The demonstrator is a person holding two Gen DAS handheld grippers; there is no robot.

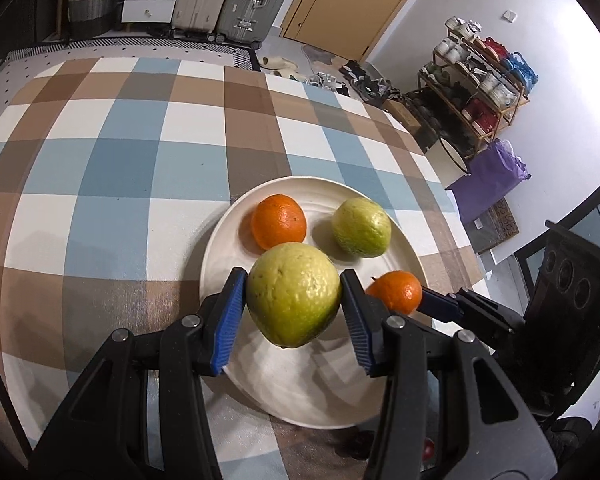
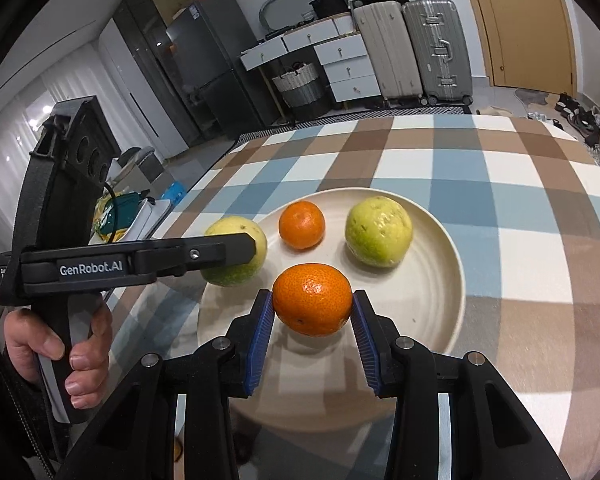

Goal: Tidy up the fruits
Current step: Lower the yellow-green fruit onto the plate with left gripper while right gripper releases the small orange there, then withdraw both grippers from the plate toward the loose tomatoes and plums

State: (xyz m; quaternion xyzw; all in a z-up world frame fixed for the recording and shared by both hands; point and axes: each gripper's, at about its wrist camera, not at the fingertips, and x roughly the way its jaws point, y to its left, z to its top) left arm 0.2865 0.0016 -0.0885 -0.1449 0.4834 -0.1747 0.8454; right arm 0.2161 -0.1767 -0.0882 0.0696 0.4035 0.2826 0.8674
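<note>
On the checked counter (image 1: 100, 160) sits a white plate (image 1: 220, 240). Above its 7 o'clock edge, the left gripper (image 1: 294, 300) fingers clamp a guava (image 1: 294, 296), long axis upright. The right gripper (image 2: 313, 300) fingers clamp an orange (image 2: 312, 298) at 6 o'clock, stem end down.

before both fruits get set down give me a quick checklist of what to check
1. Left gripper clamps the large yellow-green guava: ok, both blue fingers press its sides.
2. Right gripper clamps the round orange tangerine: ok.
3. Bare spot on the cream ceramic plate under the tangerine: ok.
4. Second tangerine and smaller guava resting on the plate, clear of both grippers: ok.
5. Held guava above the plate, not the checked tablecloth: ok.
6. Gap between held fruits and plate: cannot tell.
</note>
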